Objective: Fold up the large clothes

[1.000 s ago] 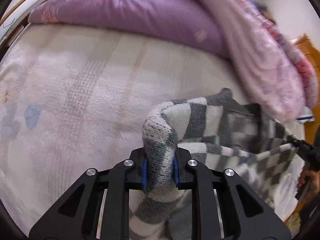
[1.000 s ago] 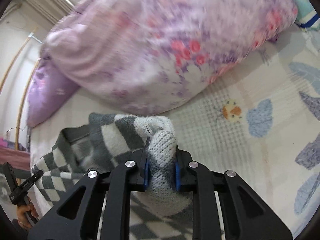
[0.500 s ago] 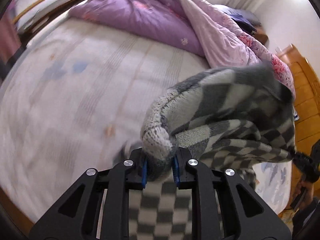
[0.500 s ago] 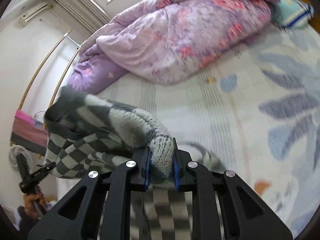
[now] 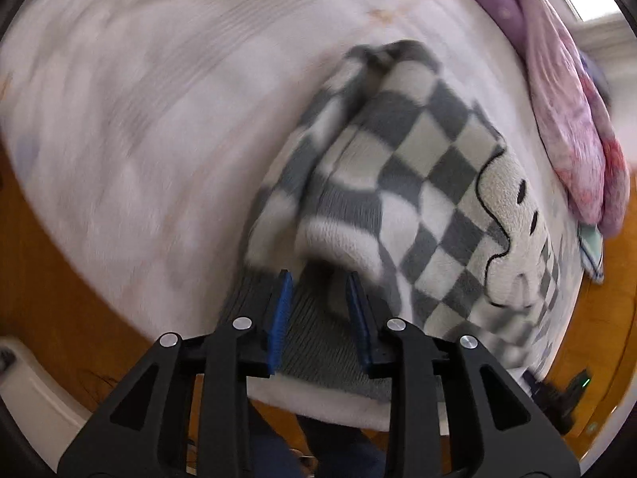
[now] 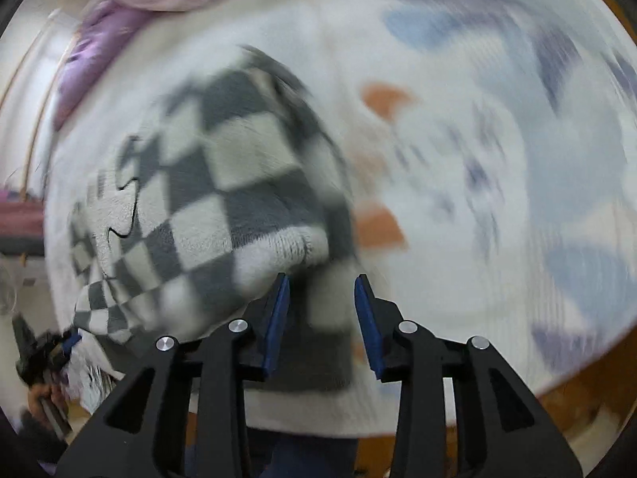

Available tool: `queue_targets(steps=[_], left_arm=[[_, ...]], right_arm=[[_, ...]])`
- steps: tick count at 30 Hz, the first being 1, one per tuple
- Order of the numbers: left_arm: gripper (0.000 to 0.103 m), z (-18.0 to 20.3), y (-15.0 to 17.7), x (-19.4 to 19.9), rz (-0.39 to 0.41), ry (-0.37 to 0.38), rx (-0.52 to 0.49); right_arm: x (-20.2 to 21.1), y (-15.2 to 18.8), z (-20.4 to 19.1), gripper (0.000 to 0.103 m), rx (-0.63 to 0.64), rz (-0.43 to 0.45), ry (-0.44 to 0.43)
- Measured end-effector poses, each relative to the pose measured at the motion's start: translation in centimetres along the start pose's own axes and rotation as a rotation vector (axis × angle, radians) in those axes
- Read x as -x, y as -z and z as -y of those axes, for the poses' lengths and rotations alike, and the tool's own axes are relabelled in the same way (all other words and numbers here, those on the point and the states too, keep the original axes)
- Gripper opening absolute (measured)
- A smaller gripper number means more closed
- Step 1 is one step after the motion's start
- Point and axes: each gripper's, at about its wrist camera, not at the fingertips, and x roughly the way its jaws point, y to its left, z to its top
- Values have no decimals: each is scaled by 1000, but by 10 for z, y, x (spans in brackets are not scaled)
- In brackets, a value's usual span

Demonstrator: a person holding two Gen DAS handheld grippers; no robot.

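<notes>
The grey-and-white checked knitted sweater (image 5: 402, 183) lies doubled over on the pale printed bed sheet (image 5: 131, 119), near its front edge. Left claw (image 5: 318, 302) and right claw (image 6: 321, 306) both gape, gripping nothing. One fold looks done; further folding and smoothing probably remain.

right hand-held gripper (image 6: 321, 298): jaws apart | checkered sweater (image 6: 223, 199): on bed sheet (image 6: 497, 159) | view blurred

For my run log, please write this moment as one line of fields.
step: sweater laid down | left gripper: open | right gripper: open | checkered sweater: on bed, released | quilt: at bed's far side
</notes>
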Motion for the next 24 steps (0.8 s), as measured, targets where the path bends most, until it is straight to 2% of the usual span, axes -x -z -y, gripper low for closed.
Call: queue_targets(steps=[1,3,4,5,6,8,10,12,14,16,17,18,19,22,24], left_arm=[[43,-9,7,1,12,13,46],[44,-23,17,4,41,79,118],[44,-25,20,5,53,125,136],[45,-24,22,6,63,157,138],[47,-21,22,6,67,177,133],[51,-12,17,1,66,199,118],[54,0,8,-8,62,214,102],[58,11,1,-21,50,228,95],[60,22,-5,-37,35,180,69],[59,29,-12,-56,21,133,45],[42,30,-14,-62,19,101,31],[15,29,-16,-65,13,106,29],[14,27,-17,-66,6,113,33],[13,29,-16,-51,36,96,-15],[12,27,-10,-33,40,121,-27]], right_arm=[[1,8,7,34,-48,2,-27],[4,21,23,41,-192,18,-127],[3,29,31,45,-293,24,-210],[1,34,34,49,-368,30,-278],[0,38,36,49,-426,49,-334],[-4,38,33,52,-496,92,-387],[-15,32,26,52,-533,122,-418],[-32,23,19,53,-552,116,-394],[-48,18,20,53,-588,113,-408],[-62,11,25,53,-638,114,-384],[-70,9,27,48,-661,106,-352],[-73,8,28,17,-669,123,-364],[-73,5,27,12,-653,135,-380],[-49,1,10,11,-533,170,-302],[-28,9,2,11,-476,192,-291]])
